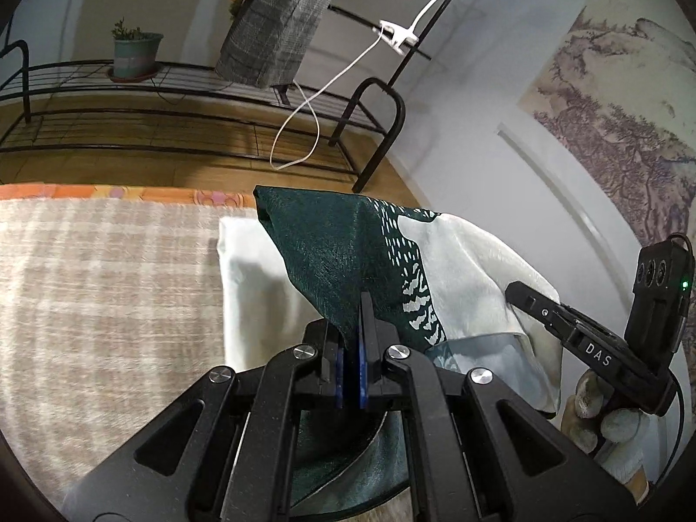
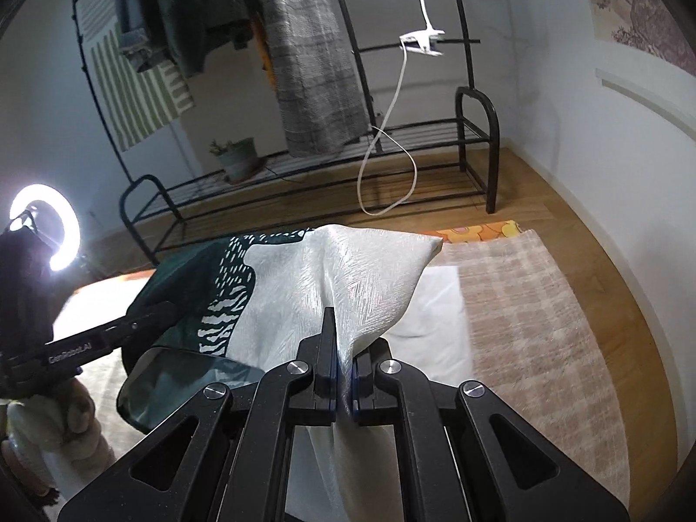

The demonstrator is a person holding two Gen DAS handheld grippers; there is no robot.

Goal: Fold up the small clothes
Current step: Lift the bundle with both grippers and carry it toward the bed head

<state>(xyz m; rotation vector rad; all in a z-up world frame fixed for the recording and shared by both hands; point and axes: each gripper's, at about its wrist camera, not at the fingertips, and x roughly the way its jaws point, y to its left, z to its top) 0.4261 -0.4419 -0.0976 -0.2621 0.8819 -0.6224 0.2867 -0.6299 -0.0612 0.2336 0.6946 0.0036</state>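
Note:
A small cloth, dark green on one side and pale white on the other with a white leaf print, is held up between both grippers above a beige checked blanket (image 1: 108, 269). My left gripper (image 1: 354, 339) is shut on the cloth's dark green part (image 1: 330, 256). My right gripper (image 2: 343, 348) is shut on the cloth's white part (image 2: 348, 269). The right gripper also shows at the right of the left wrist view (image 1: 565, 326), and the left gripper at the left of the right wrist view (image 2: 108, 339). The cloth's lower white part lies on the blanket (image 2: 435, 313).
A black metal rack (image 1: 174, 100) stands on the wooden floor beyond the blanket, with a potted plant (image 1: 132, 50), a hanging grey checked cloth (image 1: 282, 21) and a white clip lamp with its cord (image 1: 398, 35). A ring light (image 2: 48, 230) glows at the left. A white wall (image 2: 609, 152) is on the right.

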